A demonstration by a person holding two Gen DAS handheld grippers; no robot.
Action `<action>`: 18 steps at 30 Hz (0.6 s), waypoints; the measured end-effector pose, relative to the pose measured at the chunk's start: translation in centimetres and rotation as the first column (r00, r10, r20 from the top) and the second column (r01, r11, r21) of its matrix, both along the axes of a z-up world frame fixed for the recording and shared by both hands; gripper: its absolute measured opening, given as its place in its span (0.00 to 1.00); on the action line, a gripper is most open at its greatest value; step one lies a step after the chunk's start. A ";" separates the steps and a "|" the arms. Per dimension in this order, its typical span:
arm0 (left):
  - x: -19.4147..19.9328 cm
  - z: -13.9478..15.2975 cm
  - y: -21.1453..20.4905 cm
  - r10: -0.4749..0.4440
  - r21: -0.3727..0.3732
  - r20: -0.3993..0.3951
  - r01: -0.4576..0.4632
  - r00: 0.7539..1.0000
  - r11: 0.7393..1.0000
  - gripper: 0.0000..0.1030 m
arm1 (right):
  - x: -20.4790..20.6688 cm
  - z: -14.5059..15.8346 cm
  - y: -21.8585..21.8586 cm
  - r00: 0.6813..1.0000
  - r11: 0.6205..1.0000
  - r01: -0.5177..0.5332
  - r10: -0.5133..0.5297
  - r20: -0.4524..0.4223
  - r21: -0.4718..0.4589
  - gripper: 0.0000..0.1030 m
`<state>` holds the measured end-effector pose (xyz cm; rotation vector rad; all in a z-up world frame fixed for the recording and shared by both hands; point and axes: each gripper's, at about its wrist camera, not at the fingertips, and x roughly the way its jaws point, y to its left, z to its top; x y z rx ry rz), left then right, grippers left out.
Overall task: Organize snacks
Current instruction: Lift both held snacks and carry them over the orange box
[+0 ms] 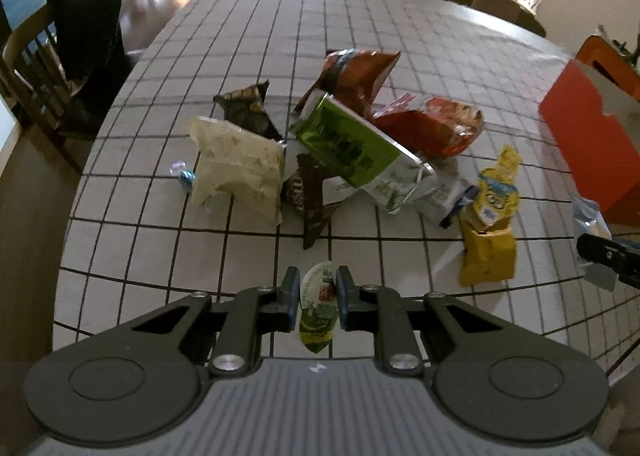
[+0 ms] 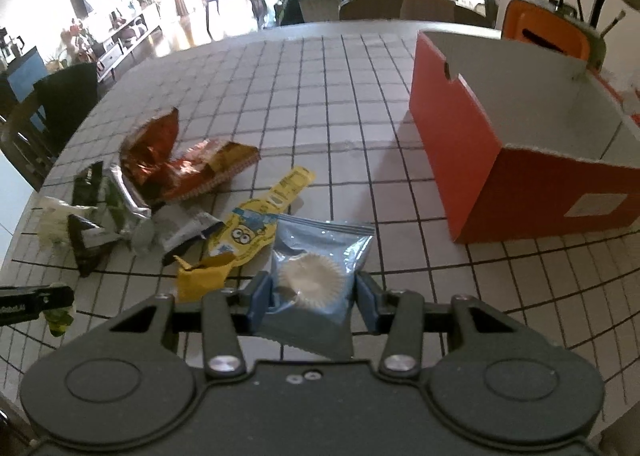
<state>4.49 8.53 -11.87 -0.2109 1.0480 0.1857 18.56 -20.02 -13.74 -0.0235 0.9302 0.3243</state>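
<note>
We read the table [image 1: 248, 36] from left to right. At 9 o'clock of the heap lies a pale cream packet [image 1: 238, 164], with a small blue-wrapped candy [image 1: 186, 178] just beside it at its 9 o'clock. A dark wrapper [image 1: 250, 106] sits at its 12 o'clock. In the middle, a green packet [image 1: 344, 140] leans tilted against the red bags [image 1: 424, 124]. It seems propped there by the pile, not laid flat.

Our left gripper [image 1: 318, 298] has its jaws drawn in close on a small green-and-white sachet [image 1: 318, 310], which hangs upright between the pads. We judge it is lifted clear of the cloth, ready to carry.

At 3 o'clock of the heap lies a yellow cartoon packet [image 2: 244, 236], flat and touching its neighbours.

Our right gripper [image 2: 314, 292] has its jaws about half closed against the 2 sides of a blue pouch [image 2: 316, 256] holding a white frilled cake. The wide hold suits the soft pouch, we think.

At 2 o'clock stands the orange box [image 2: 452, 144], open-topped and apparently bare inside. We take it as the place for the snacks, so both grippers hold 1 item each, well apart from it.
</note>
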 end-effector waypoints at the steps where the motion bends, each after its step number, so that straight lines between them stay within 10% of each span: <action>1: -0.2 0.5 -0.2 -0.009 0.005 0.010 0.009 1.000 1.000 0.18 | -0.4 0.4 0.0 1.000 1.000 -0.001 0.001 0.014 -0.001 0.44; 18: 1.7 8.4 -6.2 -0.193 0.033 0.181 0.190 0.964 0.981 0.18 | -2.6 8.6 -3.8 0.976 1.000 0.020 -0.018 0.219 -0.005 0.44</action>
